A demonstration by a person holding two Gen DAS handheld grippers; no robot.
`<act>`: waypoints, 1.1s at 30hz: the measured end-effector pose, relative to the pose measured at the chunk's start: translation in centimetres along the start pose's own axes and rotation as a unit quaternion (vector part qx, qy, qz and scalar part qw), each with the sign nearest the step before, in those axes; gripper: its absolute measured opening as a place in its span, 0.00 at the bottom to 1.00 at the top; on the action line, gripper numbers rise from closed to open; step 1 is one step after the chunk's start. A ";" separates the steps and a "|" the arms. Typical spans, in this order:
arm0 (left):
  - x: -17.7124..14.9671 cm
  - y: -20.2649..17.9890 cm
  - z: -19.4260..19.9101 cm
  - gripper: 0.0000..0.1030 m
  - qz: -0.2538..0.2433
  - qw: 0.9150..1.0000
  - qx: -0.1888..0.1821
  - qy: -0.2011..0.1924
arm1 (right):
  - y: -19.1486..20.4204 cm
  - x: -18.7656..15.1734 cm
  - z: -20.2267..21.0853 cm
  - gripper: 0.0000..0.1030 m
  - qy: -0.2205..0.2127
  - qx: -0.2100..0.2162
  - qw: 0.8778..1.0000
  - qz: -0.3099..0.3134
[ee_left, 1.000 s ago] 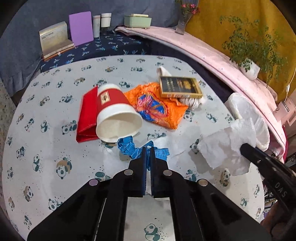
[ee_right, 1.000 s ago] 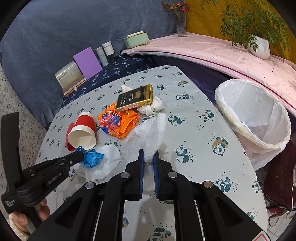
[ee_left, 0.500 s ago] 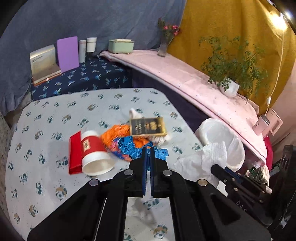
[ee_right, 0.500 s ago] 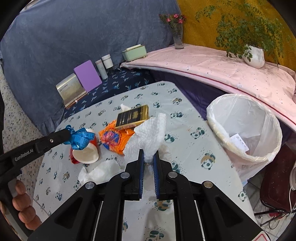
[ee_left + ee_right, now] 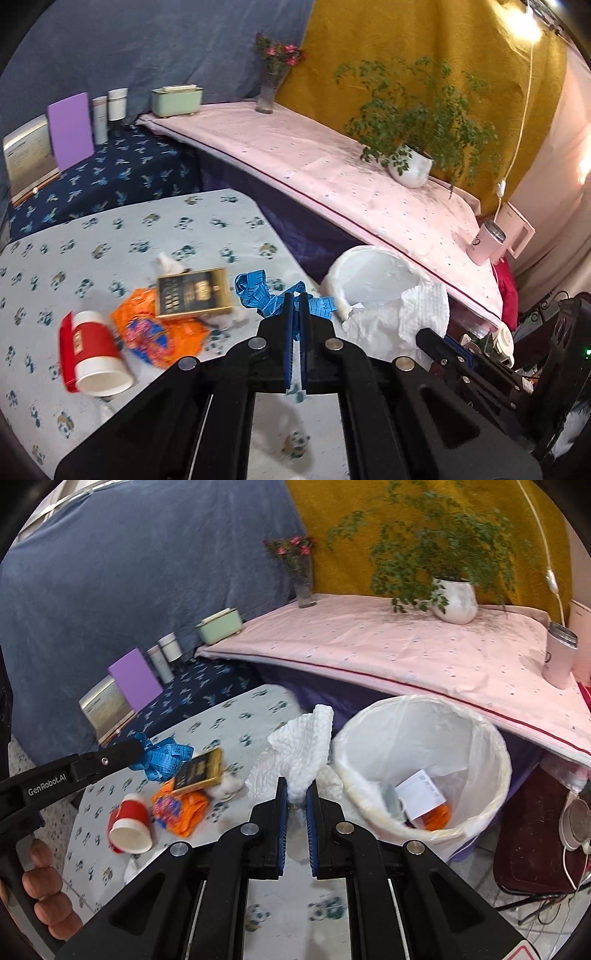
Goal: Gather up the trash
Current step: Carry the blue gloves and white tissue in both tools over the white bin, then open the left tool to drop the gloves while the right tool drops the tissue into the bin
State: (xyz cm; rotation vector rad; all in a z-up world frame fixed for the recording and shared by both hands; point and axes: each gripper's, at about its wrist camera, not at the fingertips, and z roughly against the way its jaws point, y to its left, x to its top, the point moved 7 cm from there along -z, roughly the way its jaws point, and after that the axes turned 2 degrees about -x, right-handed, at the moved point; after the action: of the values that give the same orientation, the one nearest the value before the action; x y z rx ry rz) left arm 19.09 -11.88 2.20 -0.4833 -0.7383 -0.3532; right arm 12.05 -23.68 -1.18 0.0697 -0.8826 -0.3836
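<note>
My left gripper (image 5: 296,295) is shut on a blue measuring tape (image 5: 258,291) and holds it in the air above the table; the tape also shows in the right wrist view (image 5: 164,755). My right gripper (image 5: 296,786) is shut on a white paper towel (image 5: 303,746), held up beside the white-lined trash bin (image 5: 491,771). The towel (image 5: 399,317) and bin (image 5: 369,266) also show in the left wrist view. On the panda-print table (image 5: 110,236) lie a red paper cup (image 5: 96,358), an orange wrapper (image 5: 162,332) and a black-and-gold box (image 5: 192,293).
The bin holds a white slip (image 5: 419,792) and an orange scrap. A pink-covered ledge (image 5: 332,166) carries a potted plant (image 5: 410,170), a flower vase (image 5: 269,92), a green box (image 5: 177,99) and a pink mug (image 5: 487,242). Books and tins stand at the back left.
Both grippers have lifted off the table and swung right toward the bin, the left carrying the tape and the right carrying the towel. The cup and wrapper stay on the table.
</note>
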 end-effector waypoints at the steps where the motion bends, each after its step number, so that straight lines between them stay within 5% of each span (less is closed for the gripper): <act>1: 0.2 -0.8 -0.7 0.02 -0.004 1.000 -0.005 0.003 | -0.9 0.3 -0.1 0.09 -0.002 -0.006 1.000 -0.005; 17: 1.2 -11.6 -10.7 0.02 -0.071 0.994 -0.068 0.050 | -10.9 2.6 -2.2 0.09 -0.009 -0.074 0.996 -0.055; 28: 1.0 -13.5 -15.0 0.04 -0.067 0.990 -0.093 0.085 | -13.4 2.8 -4.0 0.09 -0.003 -0.092 0.993 -0.071; 33: 1.2 -12.7 -15.5 0.28 -0.061 0.992 -0.073 0.080 | -13.5 3.0 -4.9 0.12 0.001 -0.091 0.994 -0.068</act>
State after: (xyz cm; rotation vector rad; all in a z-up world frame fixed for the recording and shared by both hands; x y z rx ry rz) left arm 22.58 -30.93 -3.11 -0.5414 -0.5889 -0.5571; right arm 13.43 -37.79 -5.01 -0.0389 -0.8402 -0.5898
